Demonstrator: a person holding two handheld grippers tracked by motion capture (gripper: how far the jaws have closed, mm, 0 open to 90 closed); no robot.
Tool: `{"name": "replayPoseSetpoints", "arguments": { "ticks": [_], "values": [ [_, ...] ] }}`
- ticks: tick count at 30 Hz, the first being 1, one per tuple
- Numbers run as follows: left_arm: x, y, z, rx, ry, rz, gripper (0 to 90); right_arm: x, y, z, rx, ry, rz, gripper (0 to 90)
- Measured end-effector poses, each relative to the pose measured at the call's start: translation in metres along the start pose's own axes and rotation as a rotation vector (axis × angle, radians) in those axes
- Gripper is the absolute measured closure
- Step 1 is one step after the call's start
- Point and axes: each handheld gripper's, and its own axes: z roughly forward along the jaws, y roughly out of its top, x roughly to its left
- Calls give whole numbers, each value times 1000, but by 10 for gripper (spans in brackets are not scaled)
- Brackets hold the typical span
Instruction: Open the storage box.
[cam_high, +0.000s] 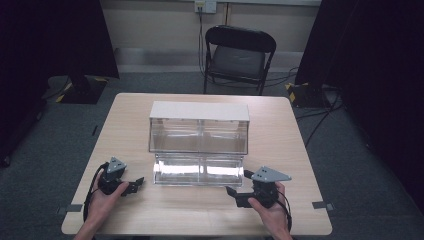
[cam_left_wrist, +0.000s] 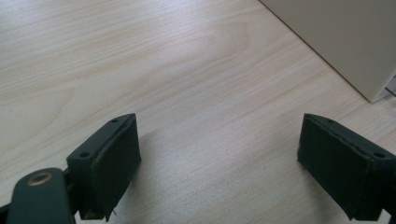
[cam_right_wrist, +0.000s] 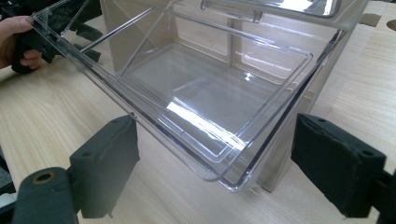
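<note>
A clear plastic drawer cabinet (cam_high: 199, 129) with a pale top stands mid-table. Its lower drawer (cam_high: 198, 170) is pulled out toward me and looks empty; in the right gripper view the drawer (cam_right_wrist: 210, 98) is transparent with a bare bottom. My left gripper (cam_high: 136, 184) rests low on the table left of the drawer, open, with bare wood between its pads (cam_left_wrist: 114, 163). Just off the drawer's right front corner my right gripper (cam_high: 239, 186) is open too, one pad (cam_right_wrist: 109, 163) on each side of that corner, not touching it.
The wooden table (cam_high: 125, 115) has bare room on both sides of the cabinet. A black folding chair (cam_high: 237, 55) stands behind the far edge. Dark curtains and cables line the floor at left and right. The cabinet's pale side wall (cam_left_wrist: 345, 42) shows in the left gripper view.
</note>
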Motion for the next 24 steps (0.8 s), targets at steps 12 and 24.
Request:
{"name": "replayPoseSetpoints", "arguments": {
  "ticks": [12,24],
  "values": [
    [0,0,0,0,0,0,125,0,2,-1,-6,0,4,145],
    [-1,0,0,-4,2,-13,125,0,3,-2,-15,-1,-4,147]
  ]
}}
